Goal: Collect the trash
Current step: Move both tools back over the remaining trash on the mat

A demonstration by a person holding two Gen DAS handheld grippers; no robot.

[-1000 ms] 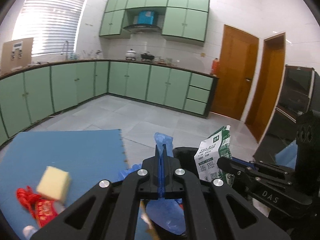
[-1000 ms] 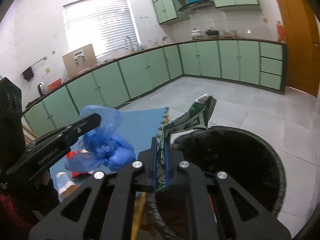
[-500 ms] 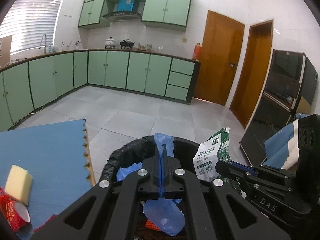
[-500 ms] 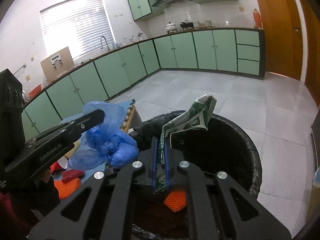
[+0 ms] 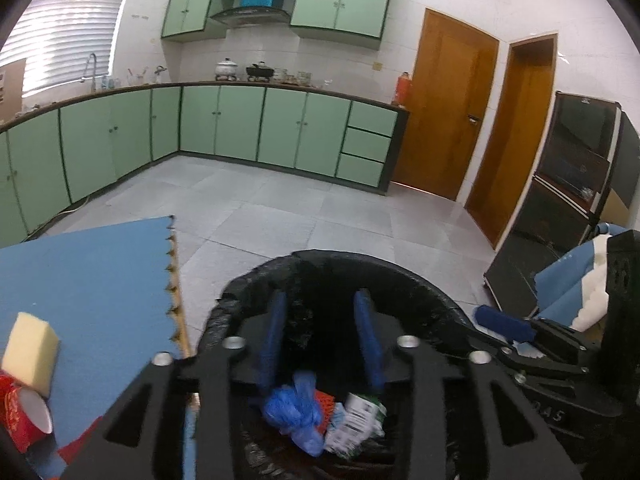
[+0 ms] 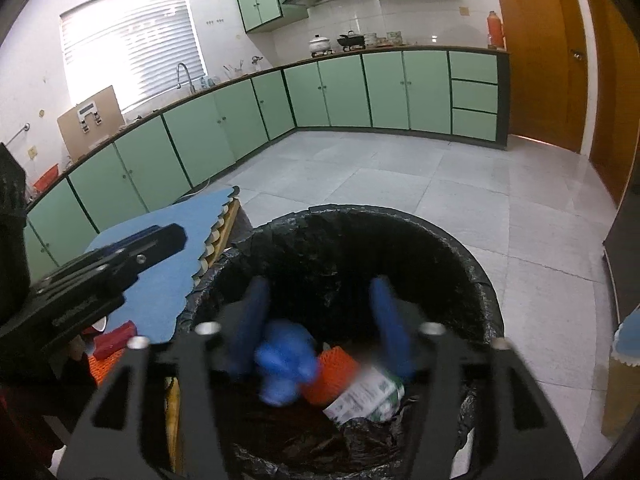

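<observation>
A black-lined trash bin [image 5: 420, 280] [image 6: 460, 248] stands on the floor beside a blue mat. My left gripper [image 5: 320, 340] is open and empty above the bin. My right gripper [image 6: 324, 328] is open and empty above it too. Inside the bin lie a crumpled blue plastic bag [image 5: 296, 412] [image 6: 284, 364], a green-and-white milk carton [image 5: 354, 426] [image 6: 366, 394] and an orange net [image 6: 332, 372]. In the right wrist view the left gripper's arm [image 6: 100, 272] shows at the left.
On the blue mat [image 5: 88, 280] lie a yellow sponge [image 5: 30, 346] and a red paper cup [image 5: 24, 416]; red scraps [image 6: 114, 340] lie by its edge. Green cabinets line the far walls. A dark cabinet [image 5: 560, 216] stands at the right.
Both grippers opened over the bin. The blue bag and the milk carton dropped out of them into the bin.
</observation>
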